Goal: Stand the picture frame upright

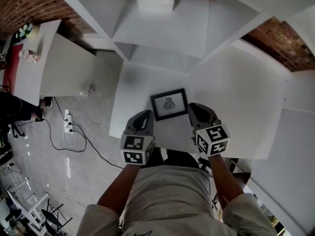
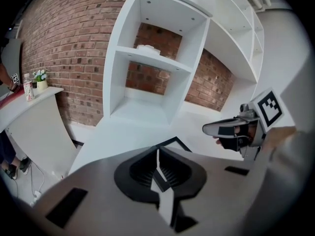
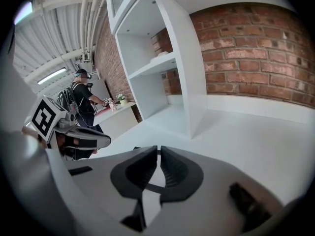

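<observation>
The left tool [image 1: 146,115] and the right tool [image 1: 195,108] are both clenched, with nothing between their jaws. They hover side by side over the near edge of the table [image 1: 236,92]. The frame [image 1: 169,103] lies flat on the table (picture side up), between the two tips and just ahead; contact with either tip cannot be told. Beyond it stands a white shelf [image 1: 162,31] against a brick wall [image 1: 24,4].

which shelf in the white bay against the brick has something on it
The upper shelf, in the left gripper view: a small white object sits on it, while the lower shelf beneath it shows only bare white board.
</observation>
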Available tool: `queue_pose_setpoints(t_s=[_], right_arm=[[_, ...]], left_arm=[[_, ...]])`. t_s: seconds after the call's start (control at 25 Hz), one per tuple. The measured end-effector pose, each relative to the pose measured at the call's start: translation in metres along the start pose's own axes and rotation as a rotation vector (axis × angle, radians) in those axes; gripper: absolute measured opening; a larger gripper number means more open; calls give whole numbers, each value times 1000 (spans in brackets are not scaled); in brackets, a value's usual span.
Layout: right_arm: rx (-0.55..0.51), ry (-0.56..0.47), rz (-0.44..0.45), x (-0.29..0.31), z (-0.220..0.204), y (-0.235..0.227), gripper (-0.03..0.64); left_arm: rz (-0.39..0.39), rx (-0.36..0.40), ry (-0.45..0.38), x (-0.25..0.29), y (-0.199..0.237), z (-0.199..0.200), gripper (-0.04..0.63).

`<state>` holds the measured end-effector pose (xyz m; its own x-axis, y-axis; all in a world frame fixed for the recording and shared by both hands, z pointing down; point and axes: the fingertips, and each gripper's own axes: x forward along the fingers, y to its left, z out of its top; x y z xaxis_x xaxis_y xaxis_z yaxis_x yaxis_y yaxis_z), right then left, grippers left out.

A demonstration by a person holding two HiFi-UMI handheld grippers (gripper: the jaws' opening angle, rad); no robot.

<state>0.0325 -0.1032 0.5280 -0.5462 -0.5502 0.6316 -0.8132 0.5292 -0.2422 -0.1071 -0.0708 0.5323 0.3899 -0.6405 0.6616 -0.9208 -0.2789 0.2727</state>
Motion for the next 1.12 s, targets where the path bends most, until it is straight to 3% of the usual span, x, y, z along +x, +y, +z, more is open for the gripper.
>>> queue_pose_setpoints(t_s=[0.2,0.6,0.8,0.96,1.12], right_arm=[[-25,54,-8,17,-14,-8,32],[6,119,-14,44,-40,-27,36],[12,158,4,54,-53,-28,98],[20,175,3,60,-60,-32,107],[32,183,5,65,-63,-35,107]], left_arm=[[29,6,24,15,10,-5,23],[15,-43,127,45,14,-40,117],[26,-60,134,55,13,-40,136],[27,-47,162,63,16,-46,152],[31,-83,173,69,18,-49,152]])
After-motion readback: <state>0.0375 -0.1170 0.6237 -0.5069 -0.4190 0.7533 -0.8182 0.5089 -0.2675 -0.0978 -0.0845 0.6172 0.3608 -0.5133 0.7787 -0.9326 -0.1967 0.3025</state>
